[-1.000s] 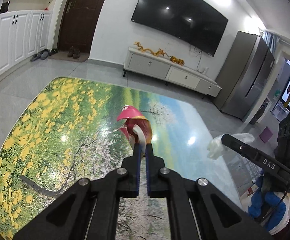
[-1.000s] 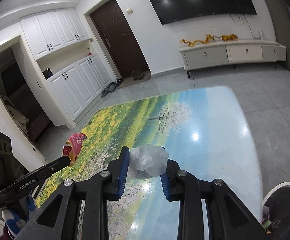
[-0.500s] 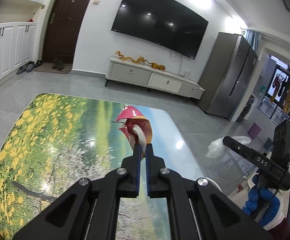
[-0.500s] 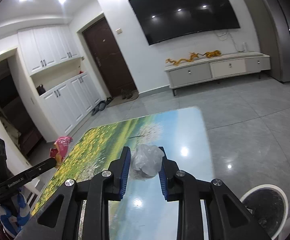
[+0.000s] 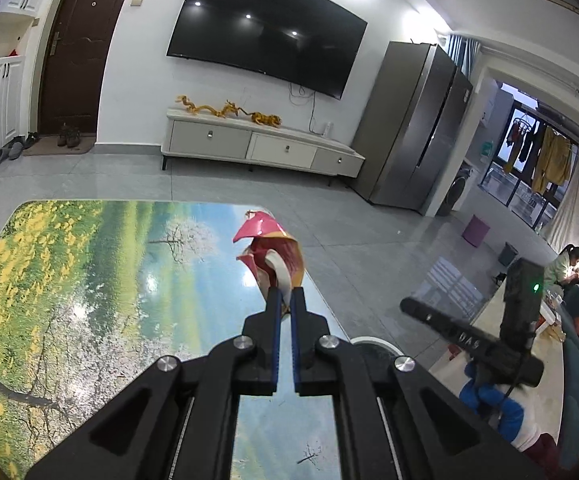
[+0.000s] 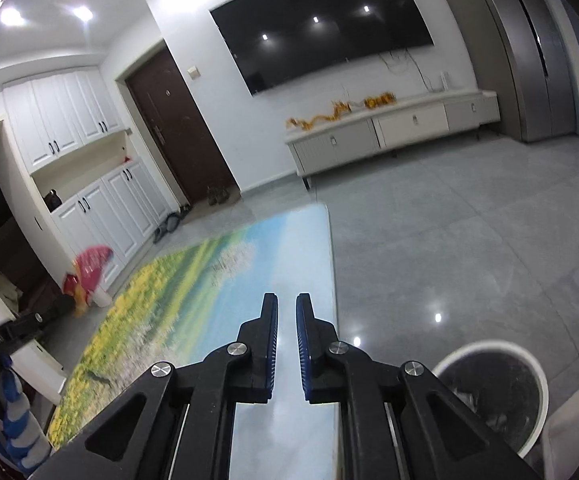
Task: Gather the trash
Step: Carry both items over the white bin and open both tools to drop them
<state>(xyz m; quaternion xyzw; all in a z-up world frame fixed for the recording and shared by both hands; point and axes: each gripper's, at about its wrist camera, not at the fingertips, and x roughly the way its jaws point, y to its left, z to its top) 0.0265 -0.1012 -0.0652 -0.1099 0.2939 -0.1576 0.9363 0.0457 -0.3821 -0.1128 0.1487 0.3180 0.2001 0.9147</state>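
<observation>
The worktop [image 5: 89, 280] fills the lower part of both views, a glossy top printed with a yellow-flowered landscape, and nothing else lies on the part that shows. Just beside its right-hand edge, down on the grey tiled floor, stands the trash bin [image 6: 493, 396] — round, white-rimmed, dark inside, with what looks like some crumpled scrap in it.

The right gripper [image 6: 287, 320] hangs over the worktop's edge near the bin, its blue-padded jaws drawn nearly together with only a narrow slot between them and nothing in it.

The left gripper [image 5: 284, 304] is pinched tight on the snack wrapper [image 5: 273, 256], a crumpled red and orange packet that stands up above the fingertips, held in the air over the worktop's right side.

The step in hand, by my reading, is carrying trash to the bin. The next move calls for swinging the left gripper rightwards past the worktop's edge until the wrapper is over the bin's mouth — then spreading the jaws so that it drops inside.
</observation>
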